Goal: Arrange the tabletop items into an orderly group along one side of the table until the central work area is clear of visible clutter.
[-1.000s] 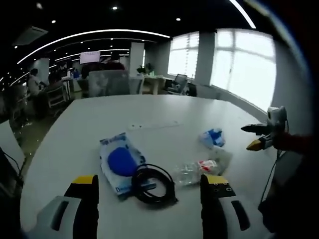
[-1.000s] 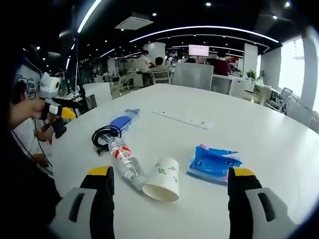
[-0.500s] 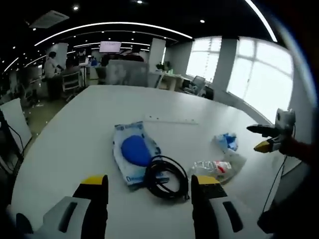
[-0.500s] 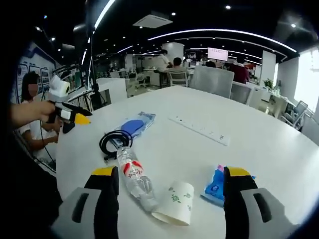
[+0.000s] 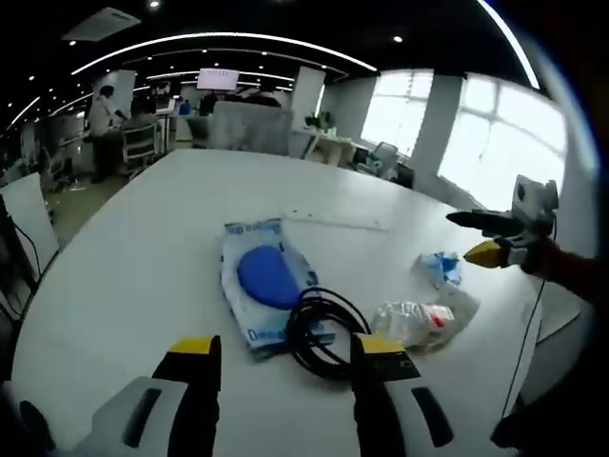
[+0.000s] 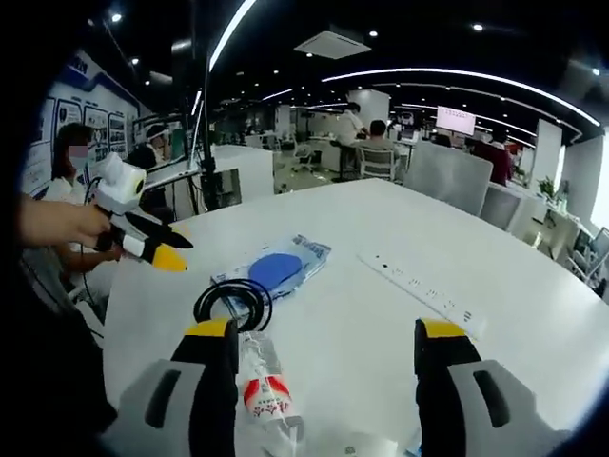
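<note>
- Left gripper view: a large white round bench (image 5: 124,257) takes up the middle of the frame, in an open office with ceiling light strips above and windows at the upper right.
- The left tool (image 5: 285,357) rises from the bottom centre, its two yellow-tipped jaws set apart with nothing between them.
- A clear plastic pouch (image 5: 262,286) with a blue oval object inside lies at the centre of the frame, just above the jaws.
- A coil of black cable (image 5: 319,328) lies on the pouch's lower right corner, close to the right jaw tip.
- A clear plastic bottle (image 5: 414,322) with a red label lies on its side at centre right, just beside the coil.
- A blue and white packet (image 5: 441,268) lies above and to the right of the bottle.
- A long white power strip (image 5: 338,222) lies on the bench above the pouch, well apart from it.
- The right tool (image 5: 481,236) enters at the right edge, held above the bench edge, jaws parted and empty.
- Right gripper view: the right tool (image 6: 328,333) rises from the bottom, jaws wide apart and empty.
- The bottle (image 6: 266,395) lies at bottom centre beside the left jaw, with the cable (image 6: 233,305) just above it and the pouch (image 6: 276,271) beyond.
- The power strip (image 6: 419,286) runs diagonally at centre right.
- The left tool (image 6: 169,249) comes in from the left edge, held in a hand (image 6: 52,221), jaws parted and empty.
- People sit at desks in the background.
</note>
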{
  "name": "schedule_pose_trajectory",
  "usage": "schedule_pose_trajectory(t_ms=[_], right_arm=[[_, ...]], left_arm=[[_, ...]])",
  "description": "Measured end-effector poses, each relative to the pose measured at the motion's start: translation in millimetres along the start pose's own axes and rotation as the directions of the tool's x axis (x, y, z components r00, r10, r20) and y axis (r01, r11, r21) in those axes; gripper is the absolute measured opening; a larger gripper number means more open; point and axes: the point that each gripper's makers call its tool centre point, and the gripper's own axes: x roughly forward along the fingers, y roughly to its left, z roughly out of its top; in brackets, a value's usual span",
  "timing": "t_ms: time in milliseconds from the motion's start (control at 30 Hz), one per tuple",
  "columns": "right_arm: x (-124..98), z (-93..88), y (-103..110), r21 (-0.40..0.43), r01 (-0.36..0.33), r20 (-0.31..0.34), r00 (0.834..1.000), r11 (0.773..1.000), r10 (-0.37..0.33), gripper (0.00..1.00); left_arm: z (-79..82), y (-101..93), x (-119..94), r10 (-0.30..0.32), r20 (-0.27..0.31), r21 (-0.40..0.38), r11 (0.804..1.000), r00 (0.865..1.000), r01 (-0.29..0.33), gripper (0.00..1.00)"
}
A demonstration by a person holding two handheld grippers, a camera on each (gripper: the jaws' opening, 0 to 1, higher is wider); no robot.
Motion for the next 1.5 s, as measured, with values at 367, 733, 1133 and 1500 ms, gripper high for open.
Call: schedule_pose_trajectory(t_ms=[367, 733, 1133, 1500], right_arm=[[57.7, 24.4, -0.8, -0.006, -0.051, 0.007, 0.999, 0.999, 0.051, 0.6], [108.7, 24.2, -1.9, 0.067, -0.09, 0.0, 0.996, 0.994, 0.09, 0.5], [155.2, 9.8, 11.9, 0.149, -0.136, -0.022, 0.99, 0.979, 0.141, 0.34], [182.5, -11.7, 30.1, 0.246, -0.18, -0.071, 0.977, 0.952, 0.203, 0.23]], left_arm=[[-5.8, 14.5, 16.7, -0.007, -0.043, 0.017, 1.0, 0.999, 0.008, 0.43], [-14.9, 17.3, 29.7, -0.028, -0.1, 0.007, 1.0, 0.995, 0.029, 0.31], [-25.8, 23.2, 37.9, -0.022, -0.135, -0.046, 0.999, 0.991, 0.016, 0.24], [-28.0, 30.6, 51.5, -0.019, -0.137, -0.102, 0.995, 0.99, 0.005, 0.2]])
